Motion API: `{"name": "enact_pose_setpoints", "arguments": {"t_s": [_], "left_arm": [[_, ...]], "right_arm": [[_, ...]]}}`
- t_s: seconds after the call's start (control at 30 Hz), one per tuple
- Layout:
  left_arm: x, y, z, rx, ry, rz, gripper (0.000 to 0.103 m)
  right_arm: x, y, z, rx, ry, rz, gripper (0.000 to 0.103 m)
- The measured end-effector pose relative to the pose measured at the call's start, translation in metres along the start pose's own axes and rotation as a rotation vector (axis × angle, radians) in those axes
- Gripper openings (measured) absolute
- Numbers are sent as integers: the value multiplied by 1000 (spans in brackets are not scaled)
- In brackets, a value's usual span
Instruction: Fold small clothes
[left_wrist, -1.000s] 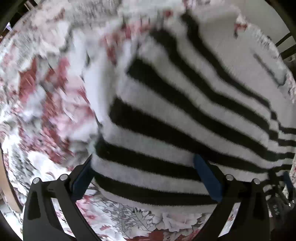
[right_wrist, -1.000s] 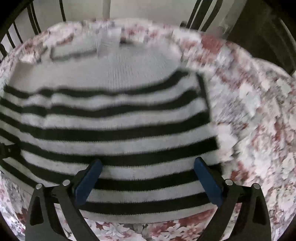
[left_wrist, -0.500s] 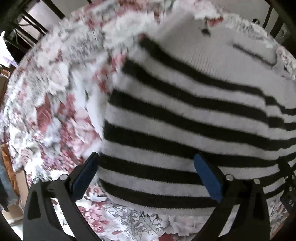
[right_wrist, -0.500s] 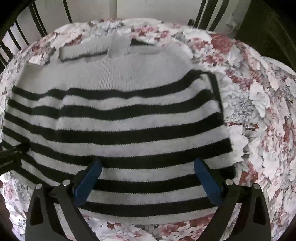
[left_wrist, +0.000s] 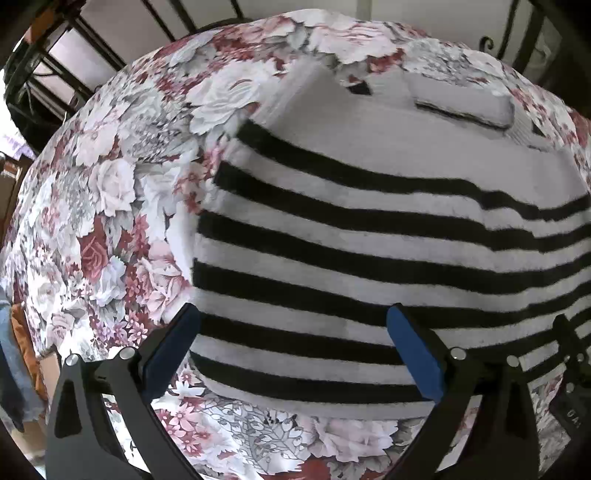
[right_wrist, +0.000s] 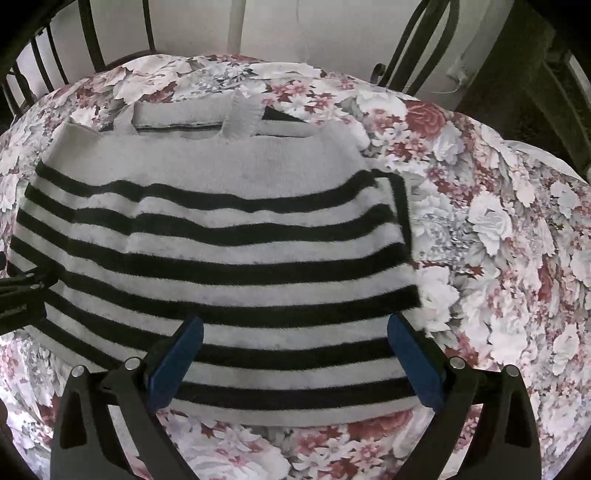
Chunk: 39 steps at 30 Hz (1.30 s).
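Note:
A white sweater with black stripes (left_wrist: 369, 236) lies flat on the floral tablecloth (left_wrist: 110, 221), sleeves folded in near its plain white top. It also shows in the right wrist view (right_wrist: 221, 240). My left gripper (left_wrist: 291, 347) is open and empty, hovering over the sweater's near left hem. My right gripper (right_wrist: 295, 354) is open and empty over the near right hem. The other gripper shows at the right edge of the left view (left_wrist: 569, 354) and the left edge of the right view (right_wrist: 22, 291).
The floral tablecloth (right_wrist: 498, 240) covers a round table. Dark metal chair backs stand behind it (right_wrist: 417, 44) and at the far left (right_wrist: 55, 44). A dark cabinet (right_wrist: 524, 74) stands at the back right.
Both grippers have pulled back and risen from the sweater, so more of it and the table shows. The left view has swung right. Both stay open.

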<state>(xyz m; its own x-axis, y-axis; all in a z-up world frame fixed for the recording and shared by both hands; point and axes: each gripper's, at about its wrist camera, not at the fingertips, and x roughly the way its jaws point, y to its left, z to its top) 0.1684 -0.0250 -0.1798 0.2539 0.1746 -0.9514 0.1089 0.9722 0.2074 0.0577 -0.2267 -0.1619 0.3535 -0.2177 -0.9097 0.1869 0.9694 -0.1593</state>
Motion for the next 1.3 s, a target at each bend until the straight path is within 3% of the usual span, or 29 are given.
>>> {"name": "enact_pose_setpoints", "arguments": {"t_s": [0.23, 0.5, 0.63, 0.77, 0.87, 1.07, 1.3], "left_arm": [[-7, -27, -8, 53, -16, 40, 99], [-18, -59, -17, 112, -46, 75, 99], [-19, -69, -20, 130, -62, 73, 98], [-19, -75, -21, 126, -63, 43, 98], [-18, -75, -21, 116, -60, 31, 98], [-12, -73, -19, 106, -43, 16, 98], [-12, -76, -20, 130, -48, 31, 98]], "right_arm": [[15, -30, 4, 3, -8, -27, 100], [11, -59, -17, 49, 2, -17, 100], [12, -95, -31, 204, 4, 189, 100], [22, -158, -58, 576, -58, 574, 100], [39, -183, -74, 748, -52, 736, 98], [60, -184, -82, 802, -31, 836, 82], [84, -169, -83, 783, 24, 819, 72]]}}
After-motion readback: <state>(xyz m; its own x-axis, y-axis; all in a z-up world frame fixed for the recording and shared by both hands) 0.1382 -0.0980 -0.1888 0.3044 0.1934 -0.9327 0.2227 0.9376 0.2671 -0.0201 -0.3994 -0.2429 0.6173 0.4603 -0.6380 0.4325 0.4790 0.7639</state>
